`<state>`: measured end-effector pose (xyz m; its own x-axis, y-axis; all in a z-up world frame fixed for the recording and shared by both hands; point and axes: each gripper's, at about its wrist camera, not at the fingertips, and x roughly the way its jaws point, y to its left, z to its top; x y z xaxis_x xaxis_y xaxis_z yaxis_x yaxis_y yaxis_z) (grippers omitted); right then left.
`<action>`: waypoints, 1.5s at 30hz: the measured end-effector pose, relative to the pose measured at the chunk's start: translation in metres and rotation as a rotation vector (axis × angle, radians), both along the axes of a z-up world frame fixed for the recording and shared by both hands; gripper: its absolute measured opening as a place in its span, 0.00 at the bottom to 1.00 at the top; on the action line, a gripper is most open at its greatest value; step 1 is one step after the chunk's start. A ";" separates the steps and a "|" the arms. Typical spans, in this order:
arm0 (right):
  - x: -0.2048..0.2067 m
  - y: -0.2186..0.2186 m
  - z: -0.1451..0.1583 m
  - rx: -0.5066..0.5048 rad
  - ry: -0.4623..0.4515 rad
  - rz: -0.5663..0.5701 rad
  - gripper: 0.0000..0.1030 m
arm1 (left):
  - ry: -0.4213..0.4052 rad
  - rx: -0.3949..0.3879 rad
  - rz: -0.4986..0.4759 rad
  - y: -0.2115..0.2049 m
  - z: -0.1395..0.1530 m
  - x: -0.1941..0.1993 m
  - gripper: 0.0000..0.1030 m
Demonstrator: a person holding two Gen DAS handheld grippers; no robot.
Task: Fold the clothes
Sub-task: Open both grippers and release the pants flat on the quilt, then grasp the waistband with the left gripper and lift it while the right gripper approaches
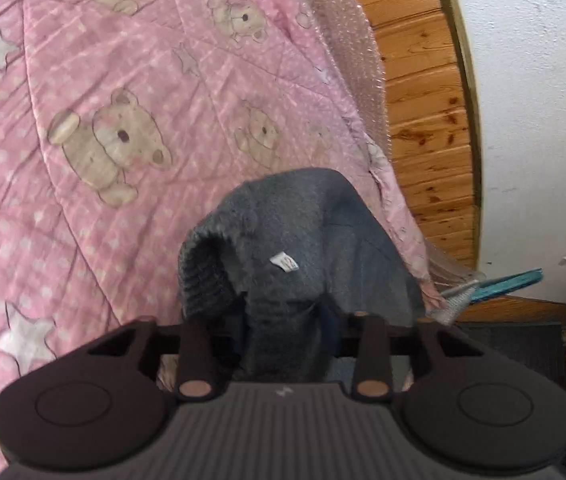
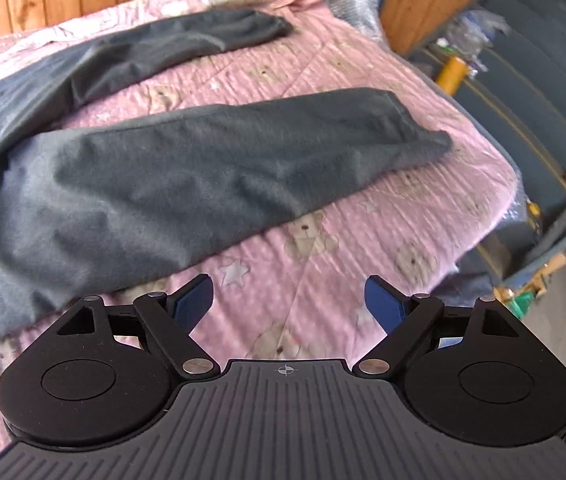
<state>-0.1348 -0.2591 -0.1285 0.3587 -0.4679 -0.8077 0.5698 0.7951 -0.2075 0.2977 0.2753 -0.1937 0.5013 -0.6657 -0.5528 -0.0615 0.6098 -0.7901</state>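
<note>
L gripper (image 1: pixel 283 320) clamped tight on a bunched fold of grey knit trousers (image 1: pixel 283 240), fuzzy fabric w/ ribbed band at left & small white tag (image 1: pixel 284 261) showing. R gripper (image 2: pixel 289 300) wide apart, blue pads (image 2: pixel 191 304), nothing between them, above the quilt. Beyond it both trouser legs (image 2: pixel 211 168) lie flat & splayed on the bed. Pink quilted cover (image 1: pixel 83 200), bear & star print. Wood-plank panelling (image 1: pixel 423 100) behind the bed; white wall (image 1: pixel 543 120) beside it.
</note>
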 end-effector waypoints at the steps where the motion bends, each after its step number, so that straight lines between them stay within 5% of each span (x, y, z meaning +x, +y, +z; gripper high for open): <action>1: -0.003 0.007 0.004 -0.007 -0.008 0.001 0.83 | -0.077 -0.002 0.034 0.013 0.017 0.005 0.06; 3: -0.008 0.021 0.012 -0.026 -0.031 0.005 0.83 | -0.182 -0.028 0.119 0.045 0.046 0.019 0.06; 5: -0.012 0.031 0.013 -0.029 -0.037 -0.003 0.84 | -0.185 -0.011 0.163 0.069 0.058 0.042 0.06; 7: -0.010 0.038 0.009 -0.018 -0.019 -0.027 0.84 | -0.139 0.043 0.123 0.075 0.055 0.066 0.09; 11: -0.008 0.049 0.002 0.071 -0.010 -0.073 0.84 | 0.016 0.115 0.067 0.080 0.028 0.074 0.32; 14: -0.005 0.063 0.002 0.078 -0.013 -0.065 0.84 | -0.042 0.074 0.027 0.090 0.033 0.028 0.47; 18: 0.005 0.078 -0.004 0.096 0.003 -0.021 0.85 | -0.155 0.048 -0.176 0.076 0.042 -0.068 0.59; 22: 0.032 0.090 -0.024 0.158 0.066 0.047 0.85 | -0.230 0.158 -0.361 0.034 0.037 -0.131 0.62; 26: 0.067 0.103 -0.027 0.205 0.071 0.133 0.85 | -0.279 0.212 -0.401 0.014 0.029 -0.153 0.66; 29: 0.085 0.118 -0.018 0.171 0.049 0.220 0.85 | -0.300 0.293 -0.453 0.006 0.021 -0.159 0.66; 31: 0.092 0.126 -0.015 0.136 0.037 0.281 0.86 | -0.306 0.326 -0.504 0.000 0.017 -0.160 0.56; 32: 0.094 0.128 -0.015 0.115 0.036 0.307 0.86 | -0.304 0.325 -0.530 -0.003 0.017 -0.157 0.21; 33: 0.097 0.131 -0.014 0.094 0.036 0.333 0.86 | -0.301 0.325 -0.555 -0.005 0.017 -0.155 0.07; 35: 0.101 0.128 -0.013 0.060 0.042 0.359 0.86 | -0.313 0.278 -0.518 -0.001 0.033 -0.152 0.06; 37: 0.109 0.120 -0.007 0.047 0.027 0.364 0.86 | -0.320 0.110 -0.358 0.026 0.065 -0.150 0.06; 39: 0.119 0.107 0.002 0.075 -0.020 0.377 0.86 | -0.279 0.026 -0.257 0.047 0.071 -0.147 0.06; 43: 0.164 0.083 0.010 0.174 -0.105 0.436 0.86 | -0.109 0.188 -0.371 0.026 0.030 -0.141 0.07; 45: 0.197 0.070 0.009 0.228 -0.138 0.467 0.86 | -0.073 0.205 -0.376 0.018 0.017 -0.145 0.08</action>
<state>0.0621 -0.1893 -0.1199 0.5964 -0.0510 -0.8011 0.1544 0.9866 0.0521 0.1527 0.2936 -0.1764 0.2881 -0.6895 -0.6645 0.2464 0.7239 -0.6444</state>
